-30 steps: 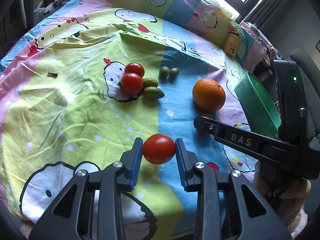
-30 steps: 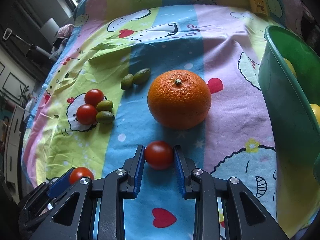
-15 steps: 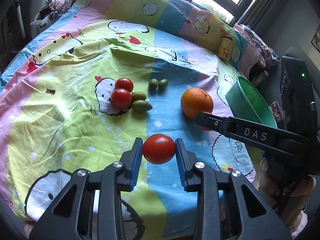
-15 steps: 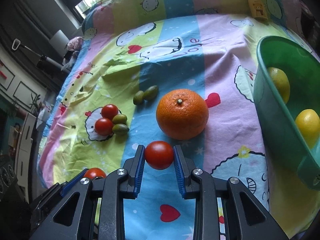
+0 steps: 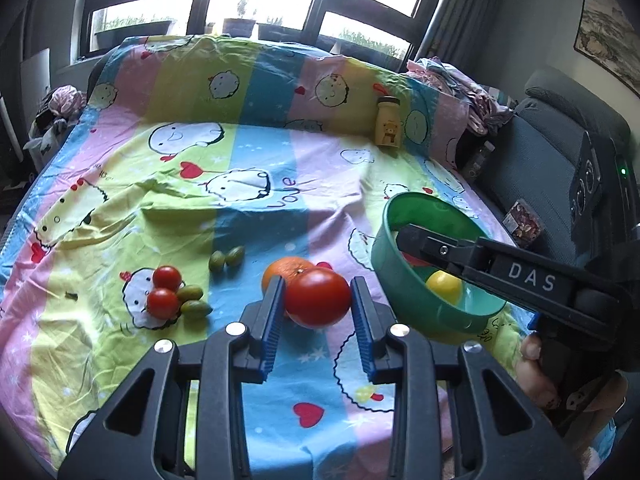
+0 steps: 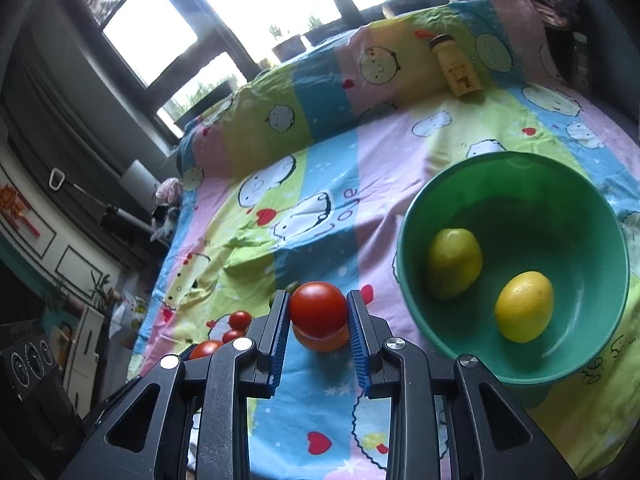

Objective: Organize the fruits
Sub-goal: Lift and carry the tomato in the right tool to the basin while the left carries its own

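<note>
Red pair on sheet: two small tomatoes [image 5: 164, 291] lie at the left on a cartoon print, touching two green olive-like fruits [image 5: 192, 300]; the right wrist view shows only their red tops past the gripper frame.
Green pair: two more small green fruits [image 5: 226, 258] sit just beyond, touching each other, clear in the left wrist view alone.
Left gripper [image 5: 318, 304]: clamped on a red tomato [image 5: 318, 298], blue pads pressing both sides, lifted off the sheet.
Orange [image 5: 286, 270]: rests on the bedsheet [image 5: 256, 184], half hidden behind that tomato; in the right wrist view only a sliver shows under the other tomato.
Right gripper [image 6: 318, 314]: narrow, pinching a second red tomato [image 6: 318, 309] above the sheet; from the left wrist view its finger reaches over the bowl's rim.
Green bowl [image 6: 600, 364]: stands on the sheet at the right; the right wrist view shows two lemons [image 6: 524, 306] inside, one greenish, one yellow; the left view shows only one yellow piece.
Yellow bottle [image 5: 387, 126]: upright at the far right against the raised bedding.
Hand [image 5: 536, 376]: fingers wrap the right gripper's handle, seen from the left view only.
</note>
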